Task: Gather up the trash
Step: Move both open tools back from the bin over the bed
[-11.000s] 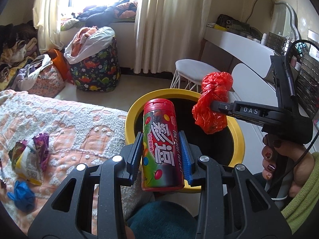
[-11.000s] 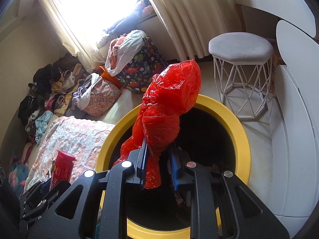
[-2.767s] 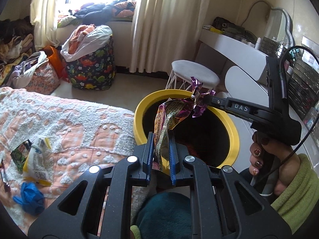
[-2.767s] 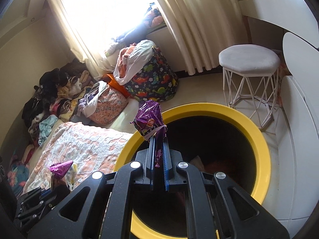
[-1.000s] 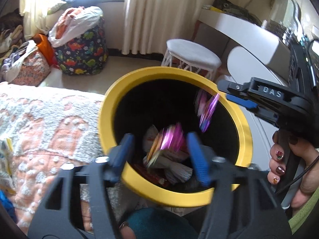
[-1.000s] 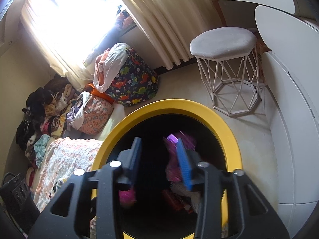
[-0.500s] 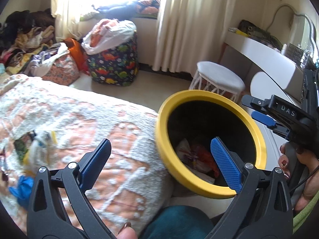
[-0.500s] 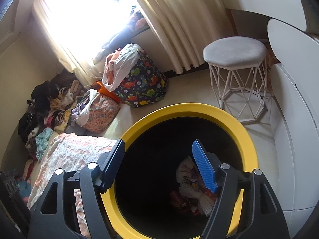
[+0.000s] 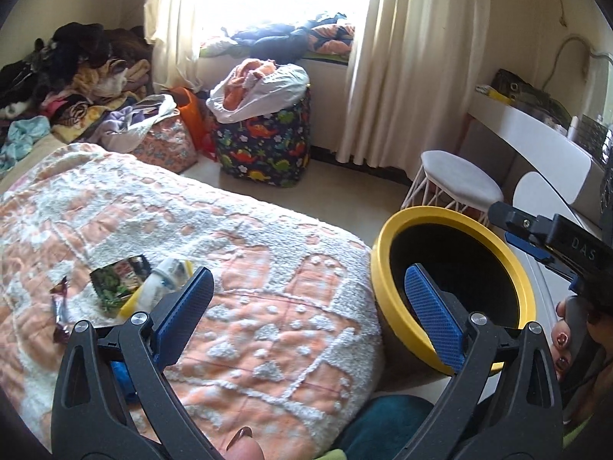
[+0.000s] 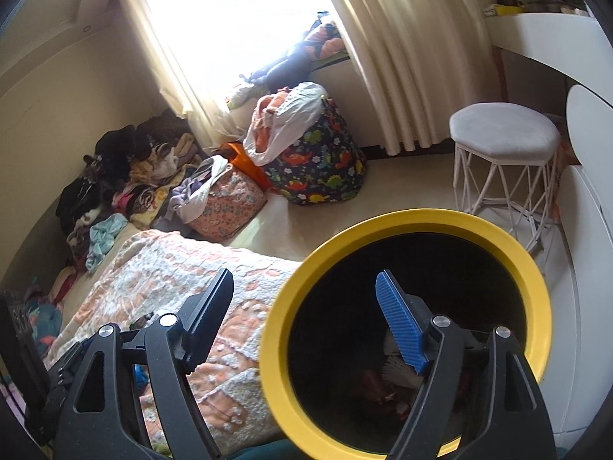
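An orange-and-white textured bedspread (image 9: pixel 237 268) carries the remaining crumpled snack wrappers (image 9: pixel 130 287); beside the bed stands the round yellow-rimmed black bin (image 10: pixel 402 226) — trash inside. Both the left hand-held gripper (image 9: pixel 306 306) and right hand-held gripper (image 10: pixel 306 306) gape empty — the right's jaws just widening.

A bin (image 9: pixel 452 226) stands on the floor just right of the bed (image 9: pixel 237 237), a stool (image 9: pixel 458 180) behind it. Wrappers (image 9: pixel 126 283) lie on the bed's left side; laundry bags (image 9: pixel 264 145) sit beneath the window behind.
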